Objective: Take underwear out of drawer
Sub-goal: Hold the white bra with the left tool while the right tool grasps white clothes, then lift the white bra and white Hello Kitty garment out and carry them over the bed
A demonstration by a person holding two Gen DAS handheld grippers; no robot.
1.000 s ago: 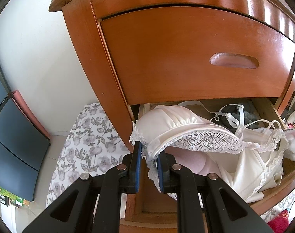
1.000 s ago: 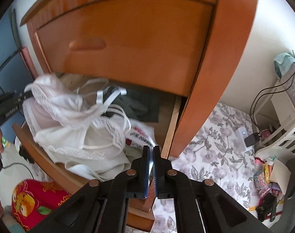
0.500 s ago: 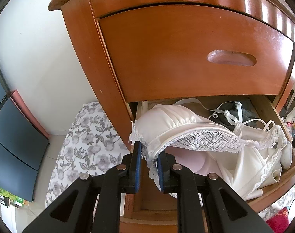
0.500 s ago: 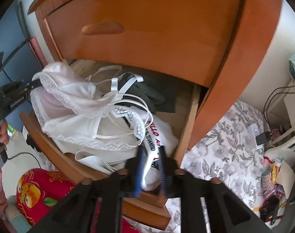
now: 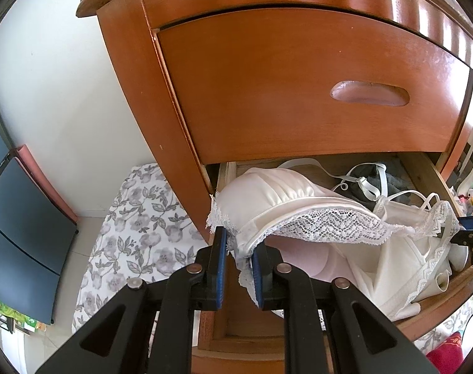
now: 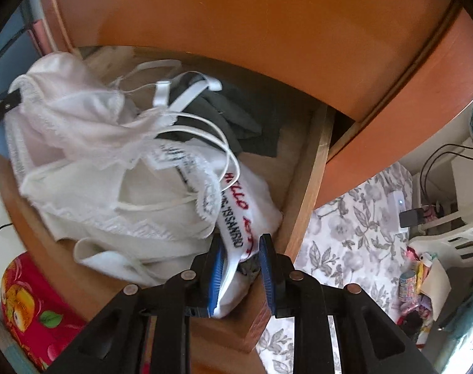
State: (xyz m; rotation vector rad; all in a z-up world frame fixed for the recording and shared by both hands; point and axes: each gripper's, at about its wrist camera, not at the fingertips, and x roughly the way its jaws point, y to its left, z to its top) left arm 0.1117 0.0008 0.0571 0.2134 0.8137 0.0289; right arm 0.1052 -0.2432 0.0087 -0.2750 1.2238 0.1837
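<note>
A heap of white underwear [image 6: 118, 187] is piled in the open drawer [image 6: 302, 205], filling its front from about 9 o'clock to the centre of the right wrist view, with dark garments [image 6: 236, 118] behind at 12 o'clock. The pieces are judged light, soft and limp, and the thin straps [image 6: 205, 131] are likely to snag, so that neighbours may be dragged along. A firm fold or thick band is judged the best place to take hold.

The lace-edged bra [image 5: 286, 208] is pinched at its left edge by the left gripper [image 5: 239, 265], whose fingers are closed on the fabric. A printed waistband [image 6: 236, 218] lies between the fingers of the right gripper [image 6: 241, 272], which have just been opening; only the left pad touches it, so nothing is clamped there. A flowered bedspread [image 6: 355, 240] is seen at 3 o'clock.
</note>
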